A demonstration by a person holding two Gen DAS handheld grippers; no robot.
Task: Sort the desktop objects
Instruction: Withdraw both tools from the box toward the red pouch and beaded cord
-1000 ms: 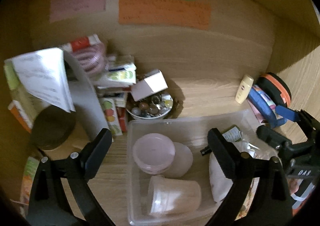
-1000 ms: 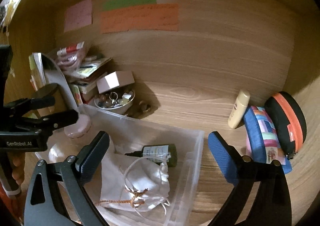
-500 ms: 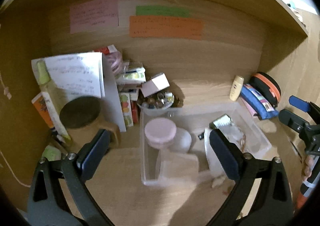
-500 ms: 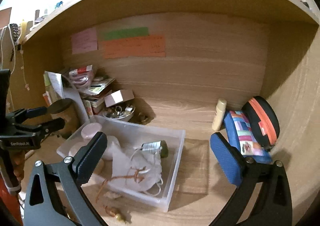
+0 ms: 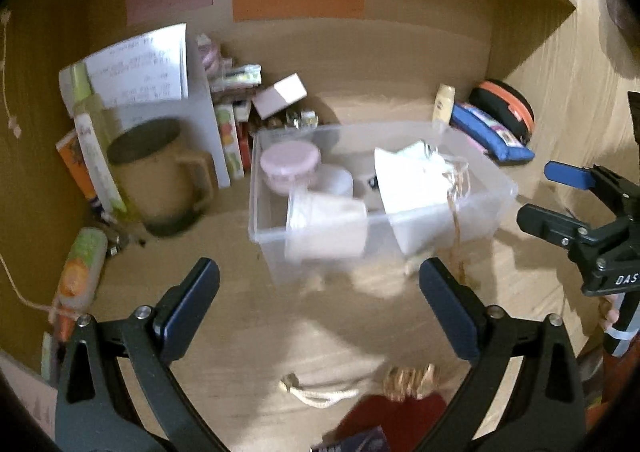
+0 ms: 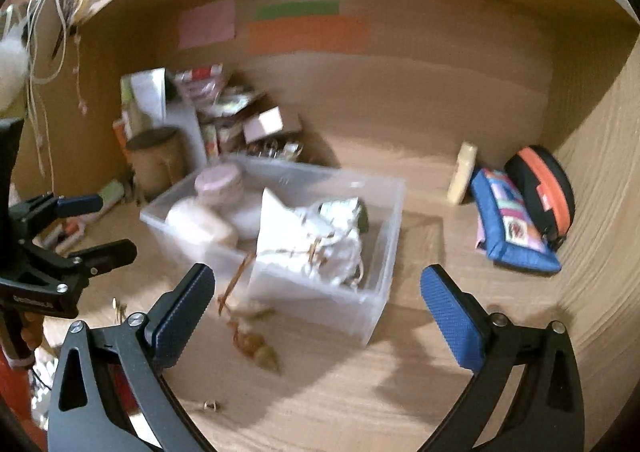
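Both grippers held back from the bin, nothing between the fingers. Left gripper (image 5: 319, 304) spread wide, empty; right gripper (image 6: 316, 308) same, spread wide, empty. Each shows in the other's view: the right one at the right edge of the left view, the left one at the left edge of the right view.

Clear bin (image 5: 505, 188) sits mid-worktop (image 5: 248, 316), in front of the back wall. Inside, left half: pink-lidded jar (image 5: 290, 164), a white tub behind it, a frosted cup (image 5: 326, 226) lying on its side at the front wall. Right half: white pouch (image 6: 312, 240) with a brown cord hanging over the front rim down to the worktop, and a small dark bottle (image 6: 362, 214) partly hidden behind the pouch.

Left of the bin: brown mug (image 5: 160, 176), a bottle, upright papers, stacked boxes. Right of it, well apart: cream tube (image 6: 462, 172), blue pencil case (image 6: 508, 224), black-and-orange case (image 6: 540, 188) against the side wall.

Near edge of the worktop: cord with beads (image 6: 256, 346), in front of the bin. Both views are motion-blurred, so small items are unreadable.
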